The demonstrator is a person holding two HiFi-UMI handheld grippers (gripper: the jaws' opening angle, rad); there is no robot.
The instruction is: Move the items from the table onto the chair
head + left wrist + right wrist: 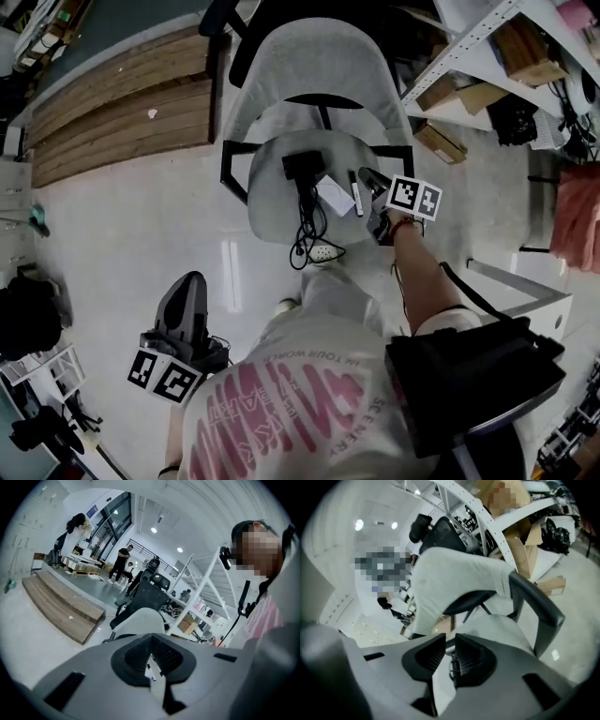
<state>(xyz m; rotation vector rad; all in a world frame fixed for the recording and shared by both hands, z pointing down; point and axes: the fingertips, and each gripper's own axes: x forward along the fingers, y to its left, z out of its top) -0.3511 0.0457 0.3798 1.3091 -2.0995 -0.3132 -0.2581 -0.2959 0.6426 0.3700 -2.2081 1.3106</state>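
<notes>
A grey office chair (281, 202) stands ahead of me. On its seat lie a black power adapter (303, 167) with its cable (306, 230), a white box (333, 194) and a marker pen (354, 192). My right gripper (367, 178) hovers at the seat's right edge, just beside the pen. Its jaws stand a narrow gap apart with nothing between them; the right gripper view looks over that gripper (449, 643) at the seat (506, 625) and backrest (454, 573). My left gripper (190, 281) hangs low at my left side, tips touching, empty.
Wooden pallets (122, 103) lie at the back left. White shelving with cardboard boxes (469, 89) stands right of the chair. A black bag (473, 380) is at the lower right, beside a white frame (525, 286). People stand far off in the left gripper view.
</notes>
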